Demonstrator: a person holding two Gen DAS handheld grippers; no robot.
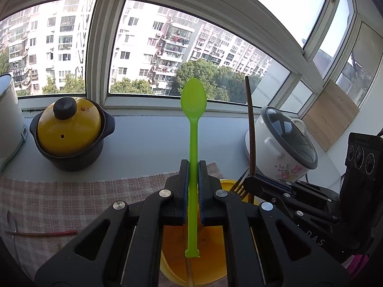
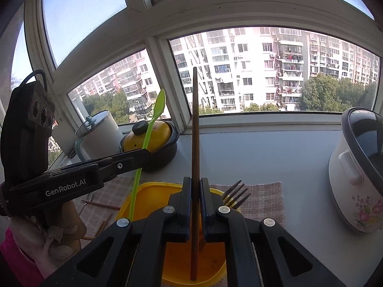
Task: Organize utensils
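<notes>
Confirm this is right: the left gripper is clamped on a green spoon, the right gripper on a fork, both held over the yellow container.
Not quite. The right gripper is clamped on a brown chopstick, not a fork, as the right wrist view shows. The fork already stands in the yellow container. The left gripper does hold the green spoon over it.

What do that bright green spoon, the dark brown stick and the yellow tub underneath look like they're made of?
The long green spoon looks like plastic: translucent, glossy, one moulded piece. The dark brown chopstick seems to be wood, matte with a streaky grain, though lacquered bamboo is possible. The yellow tub looks like smooth, slightly shiny plastic with a thin rounded rim.
</notes>
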